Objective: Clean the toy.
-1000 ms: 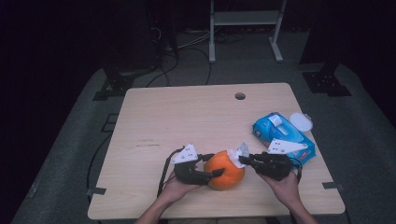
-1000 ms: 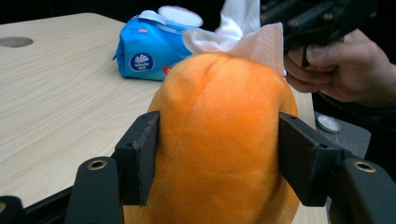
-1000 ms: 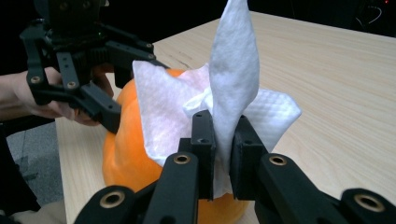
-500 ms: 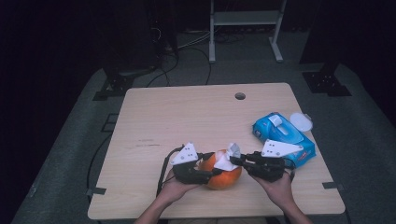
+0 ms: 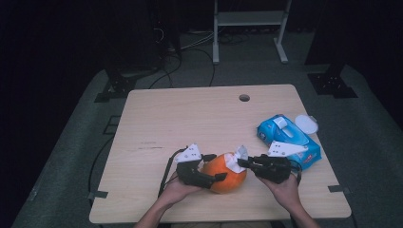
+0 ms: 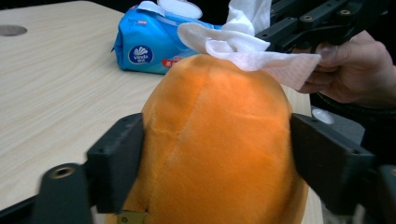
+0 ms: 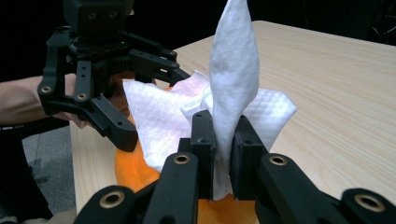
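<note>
An orange plush ball [image 5: 228, 176] rests on the wooden table [image 5: 190, 118] near its front edge. My left gripper [image 5: 217, 166] straddles it. In the left gripper view both jaws of the left gripper [image 6: 215, 163] touch the sides of the ball [image 6: 219, 140]; they have just been opening, with the ball still between them. From the right, my right gripper [image 5: 242, 163] is shut on a white wipe [image 5: 237, 156] lying on top of the ball. In the right gripper view the right gripper [image 7: 224, 128] pinches the wipe [image 7: 231, 70], whose end stands up.
A blue pack of wipes [image 5: 287, 142] lies at the table's right edge behind my right hand, with a round white lid [image 5: 306, 124] beside it. A cable hole [image 5: 244, 98] is near the far edge. Dark floor, cables and a stand lie beyond.
The right gripper and the wipe have shifted slightly left over the top of the ball. The left gripper's jaws stand a little wider around the ball.
</note>
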Demonstrator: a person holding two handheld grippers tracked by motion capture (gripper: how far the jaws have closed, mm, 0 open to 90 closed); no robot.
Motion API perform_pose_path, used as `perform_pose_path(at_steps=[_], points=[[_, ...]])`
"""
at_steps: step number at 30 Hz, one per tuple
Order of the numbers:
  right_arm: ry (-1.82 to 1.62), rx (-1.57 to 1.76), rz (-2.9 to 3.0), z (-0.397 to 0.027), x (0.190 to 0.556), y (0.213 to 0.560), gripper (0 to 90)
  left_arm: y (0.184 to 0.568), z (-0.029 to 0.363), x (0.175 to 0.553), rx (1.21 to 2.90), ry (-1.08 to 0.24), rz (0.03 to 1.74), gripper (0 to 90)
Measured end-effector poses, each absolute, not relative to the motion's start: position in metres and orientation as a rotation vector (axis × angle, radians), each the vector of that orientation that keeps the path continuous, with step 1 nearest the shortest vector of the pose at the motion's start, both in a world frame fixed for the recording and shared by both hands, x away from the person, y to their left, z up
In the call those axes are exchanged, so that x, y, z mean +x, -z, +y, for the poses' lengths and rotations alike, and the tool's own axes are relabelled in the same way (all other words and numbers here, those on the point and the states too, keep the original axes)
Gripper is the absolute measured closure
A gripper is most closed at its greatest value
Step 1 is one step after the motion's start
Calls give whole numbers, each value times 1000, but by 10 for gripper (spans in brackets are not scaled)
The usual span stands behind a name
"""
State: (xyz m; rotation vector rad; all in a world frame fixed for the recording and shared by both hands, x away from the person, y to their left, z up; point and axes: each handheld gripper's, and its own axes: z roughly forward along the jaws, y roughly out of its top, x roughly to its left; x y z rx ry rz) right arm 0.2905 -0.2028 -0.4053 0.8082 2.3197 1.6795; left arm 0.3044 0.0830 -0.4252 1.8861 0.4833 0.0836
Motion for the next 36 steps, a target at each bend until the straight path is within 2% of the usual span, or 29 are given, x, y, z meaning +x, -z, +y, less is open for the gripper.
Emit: perform_pose_path(at_steps=[8, 10, 14, 19, 22, 26, 27, 31, 36], points=[[-1694, 738, 2318, -192, 283, 395, 807, 423, 66, 292, 1925, -163, 426, 245], [-1671, 706, 2329, -189, 282, 394, 808, 423, 67, 293, 1914, -138, 418, 208], [-1673, 709, 2338, -192, 283, 395, 808, 428, 74, 304, 1908, -87, 450, 47], [-1665, 729, 2335, -199, 285, 398, 807, 439, 75, 311, 1906, -6, 446, 38], [-1658, 752, 2328, -204, 288, 400, 807, 440, 76, 310, 1904, -5, 433, 82], [-1662, 766, 2318, -205, 286, 399, 807, 433, 74, 302, 1929, -100, 410, 275], [-1666, 763, 2310, -204, 285, 398, 807, 429, 73, 300, 1937, -121, 406, 297], [-1706, 731, 2289, -200, 281, 392, 807, 420, 63, 287, 1995, -281, 356, 333], [-1655, 631, 2323, -183, 275, 390, 807, 419, 60, 283, 2012, -310, 351, 362]])
